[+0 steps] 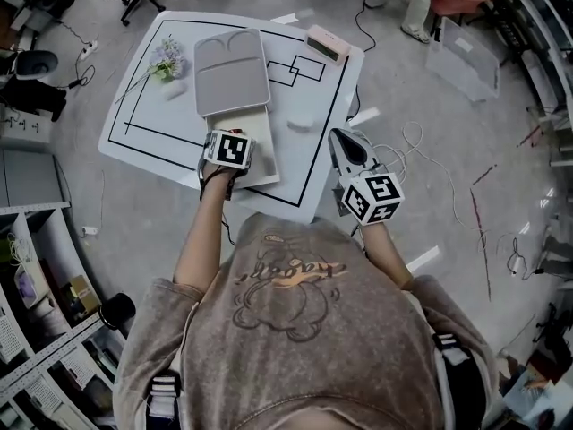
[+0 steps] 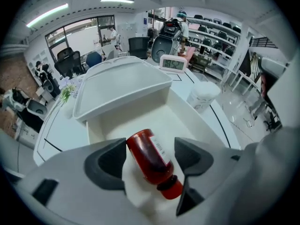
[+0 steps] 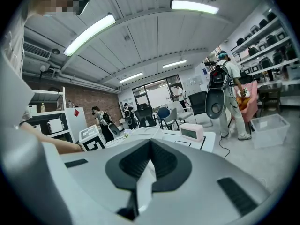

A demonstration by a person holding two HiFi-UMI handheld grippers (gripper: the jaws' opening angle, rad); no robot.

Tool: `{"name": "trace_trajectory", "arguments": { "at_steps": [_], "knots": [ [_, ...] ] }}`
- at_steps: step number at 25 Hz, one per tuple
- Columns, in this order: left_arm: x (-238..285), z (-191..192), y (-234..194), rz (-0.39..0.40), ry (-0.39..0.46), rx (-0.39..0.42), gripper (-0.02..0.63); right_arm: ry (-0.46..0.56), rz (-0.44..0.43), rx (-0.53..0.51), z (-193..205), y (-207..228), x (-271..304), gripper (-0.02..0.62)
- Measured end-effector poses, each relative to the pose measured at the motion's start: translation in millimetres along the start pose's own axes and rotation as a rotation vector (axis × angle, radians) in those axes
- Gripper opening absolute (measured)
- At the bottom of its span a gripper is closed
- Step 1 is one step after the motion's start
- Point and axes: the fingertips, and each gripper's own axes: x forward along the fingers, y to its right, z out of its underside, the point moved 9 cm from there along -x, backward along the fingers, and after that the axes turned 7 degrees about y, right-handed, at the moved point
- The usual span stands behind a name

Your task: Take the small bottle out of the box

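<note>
A small red bottle (image 2: 150, 156) with a white label lies on its side on the floor of the white box (image 2: 187, 125), cap toward the camera. My left gripper (image 2: 151, 154) points down into the box with its jaws wide apart on either side of the bottle; the right pad stands clear of it. In the head view the left gripper (image 1: 226, 150) is over the box (image 1: 260, 146), whose grey lid (image 1: 231, 72) lies folded back. My right gripper (image 1: 349, 146) hovers at the table's right edge, its pads together in the right gripper view (image 3: 150, 161), holding nothing.
A pink clock (image 1: 328, 43) stands at the table's far right, a flower sprig (image 1: 164, 59) at the far left. A small white tub (image 2: 202, 96) sits right of the box. Cables and a plastic bin (image 1: 461, 56) lie on the floor beyond the table.
</note>
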Motion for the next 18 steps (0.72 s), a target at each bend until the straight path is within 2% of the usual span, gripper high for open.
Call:
{"name": "trace_trajectory", "arguments": {
  "at_steps": [5, 18],
  "knots": [
    [1.9, 1.9, 4.4, -0.033, -0.031, 0.096, 0.285, -0.004, 0.034, 0.005, 0.2, 5.0, -6.1, -0.003],
    [-6.5, -1.2, 0.2, -0.011, 0.009, 0.107, 0.253, -0.001, 0.055, 0.003, 1.4, 4.5, -17.1, -0.004]
  ]
}}
